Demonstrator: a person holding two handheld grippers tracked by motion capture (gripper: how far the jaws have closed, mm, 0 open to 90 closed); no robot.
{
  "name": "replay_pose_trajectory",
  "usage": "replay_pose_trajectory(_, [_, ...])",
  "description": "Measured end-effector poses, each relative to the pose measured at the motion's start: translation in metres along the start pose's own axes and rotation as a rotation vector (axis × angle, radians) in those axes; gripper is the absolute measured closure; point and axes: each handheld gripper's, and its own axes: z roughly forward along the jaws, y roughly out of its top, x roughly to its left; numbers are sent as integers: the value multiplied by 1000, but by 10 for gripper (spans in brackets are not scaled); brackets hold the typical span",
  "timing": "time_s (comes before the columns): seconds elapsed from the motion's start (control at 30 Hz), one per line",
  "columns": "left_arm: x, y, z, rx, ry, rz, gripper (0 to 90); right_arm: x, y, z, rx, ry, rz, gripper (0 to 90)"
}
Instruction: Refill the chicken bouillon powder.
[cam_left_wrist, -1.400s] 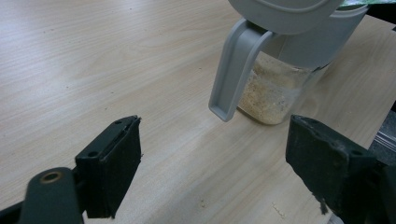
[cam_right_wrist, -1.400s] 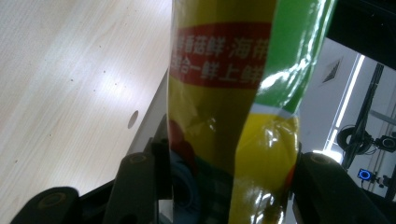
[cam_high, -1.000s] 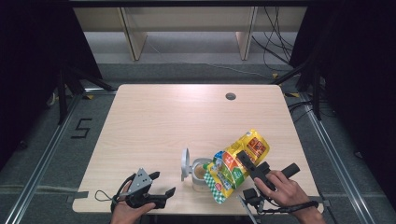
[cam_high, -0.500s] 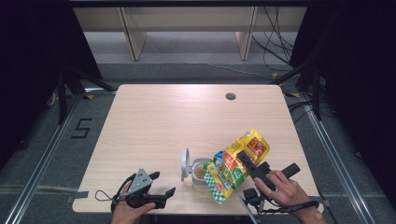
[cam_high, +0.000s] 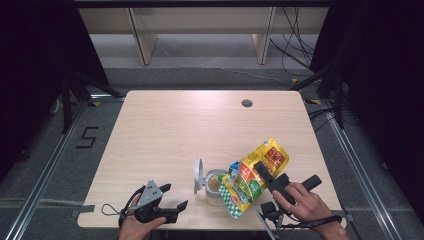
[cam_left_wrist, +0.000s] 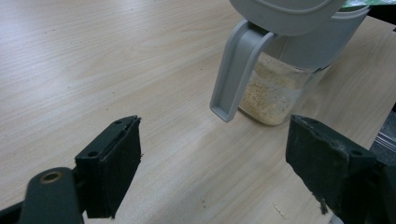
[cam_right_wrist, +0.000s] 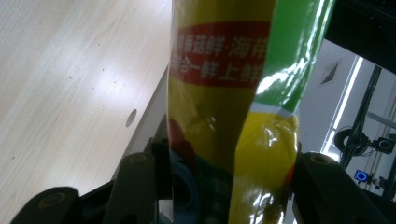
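Hardly anything differs between the earlier high views and this one. The yellow and green bag (cam_high: 252, 176) hangs tilted over the open jar (cam_high: 215, 186) at the same angle, its lower corner at the jar's mouth as before, and the right gripper (cam_high: 264, 172) has not shifted on it (jaws at the same spread on the bag). The left gripper (cam_high: 170, 200) lies in the same place near the tabletop's (cam_high: 200, 125) front edge. No change in the jar's fill can be made out.

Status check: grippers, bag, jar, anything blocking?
Right gripper shut on bag, tipped over open jar. Left gripper open, off the jar. Lid upright. Nothing blocking.
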Motion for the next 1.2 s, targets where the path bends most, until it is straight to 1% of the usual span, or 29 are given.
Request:
replay_pose_trajectory(0.33, [0,0,0,1,1,2,179,0,0,0,-1,3,-1,574])
replay_pose_trajectory(0.4, [0,0,0,0,0,0,179,1,0,0,7,3,3,574])
replay_pose_trajectory(0.5, [0,0,0,1,0,3,179,2,-1,1,4,1,12,574])
replay_pose_trajectory(0.7, [0,0,0,1,0,1,179,1,-1,1,4,-1,1,575])
replay_pose_trajectory(0.73, [0,0,0,0,0,0,179,2,-1,0,23,16,22,575])
replay_pose_trajectory(0.77, [0,0,0,1,0,1,179,0,-2,0,19,12,5,575])
replay_pose_trajectory(0.87, [0,0,0,1,1,1,179,-1,-1,-1,15,9,4,575])
replay_pose_trajectory(0.9, [0,0,0,1,1,1,179,-1,-1,-1,6,-2,3,575])
replay_pose_trajectory(0.93, [0,0,0,1,1,3,179,-1,-1,-1,6,2,4,575])
replay_pose_trajectory(0.97, [0,0,0,1,1,2,179,0,0,0,6,6,15,575])
replay_pose_trajectory(1.0, [0,0,0,0,2,-1,179,1,0,1,5,8,1,576])
replay_pose_trajectory(1.03, [0,0,0,0,2,-1,179,2,0,1,9,11,13,576])
replay_pose_trajectory(1.07, [0,0,0,0,2,0,179,2,0,1,8,7,-3,577])
replay_pose_trajectory(1.2, [0,0,0,0,1,0,179,1,-2,1,29,4,-10,576])
